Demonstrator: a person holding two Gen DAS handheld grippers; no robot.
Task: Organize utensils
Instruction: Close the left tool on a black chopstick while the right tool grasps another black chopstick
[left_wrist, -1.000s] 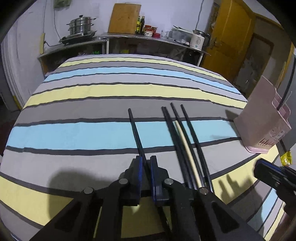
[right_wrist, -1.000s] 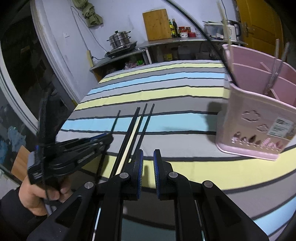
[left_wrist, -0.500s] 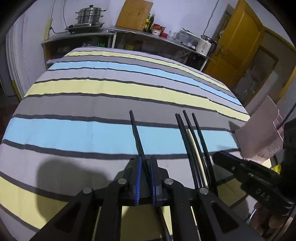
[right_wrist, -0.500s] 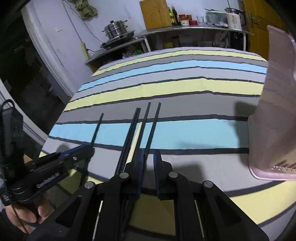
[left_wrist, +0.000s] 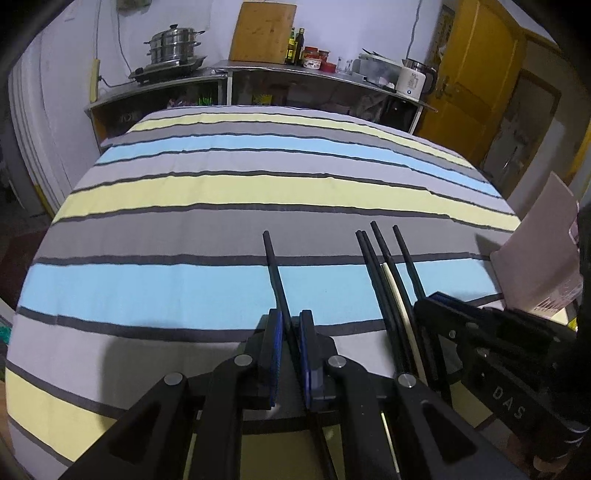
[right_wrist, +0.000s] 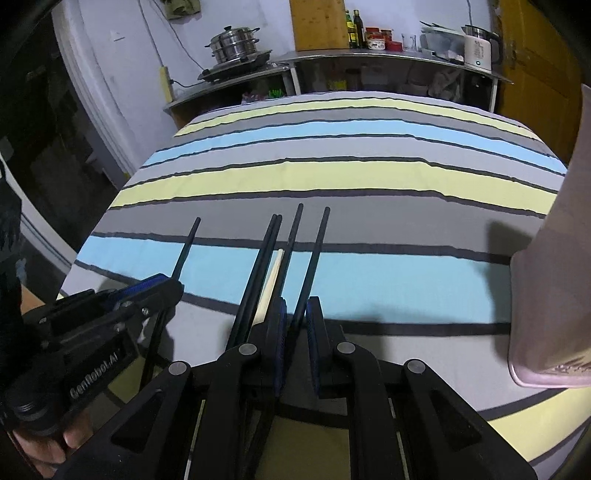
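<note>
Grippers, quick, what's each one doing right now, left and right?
Left gripper: shut on a single black chopstick.
Right gripper: nearly closed around the rightmost black chopstick; whether the pads press on it cannot be told.

Striped bed (left_wrist: 229, 192) with chopsticks (left_wrist: 388, 273), pink holder (left_wrist: 543, 266)

Left claw (left_wrist: 290, 325) angled down, nearly closed, pads pinching a thin stick. Right claw (right_wrist: 295, 314) angled down beside it, narrow gap. Hand (right_wrist: 48, 448) gripping handle.
</note>
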